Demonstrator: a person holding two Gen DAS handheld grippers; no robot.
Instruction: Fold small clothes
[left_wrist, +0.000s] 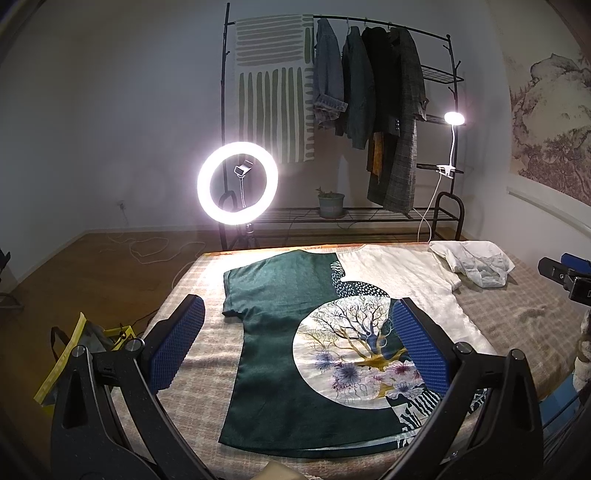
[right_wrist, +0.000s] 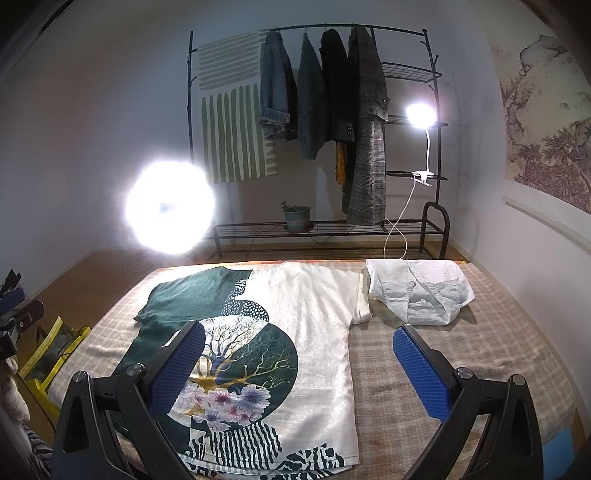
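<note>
Green-and-cream printed T-shirt (left_wrist: 295, 332) lies flat on the plaid-covered bed (right_wrist: 443, 369), collar away; left tool (left_wrist: 297, 347) hovers over its green half, right tool (right_wrist: 299, 369) over the cream edge, both spread wide, empty.

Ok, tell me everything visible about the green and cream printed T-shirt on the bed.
The half dark-green, half cream short-sleeved T-shirt lies spread flat, unfolded, on the beige checked bedcover. A round tree-and-flower print fills its middle, with black-and-white stripes near the hem. The fabric looks soft and slightly textured. Its cream sleeve reaches a crumpled white garment. Neither gripper touches it.
</note>
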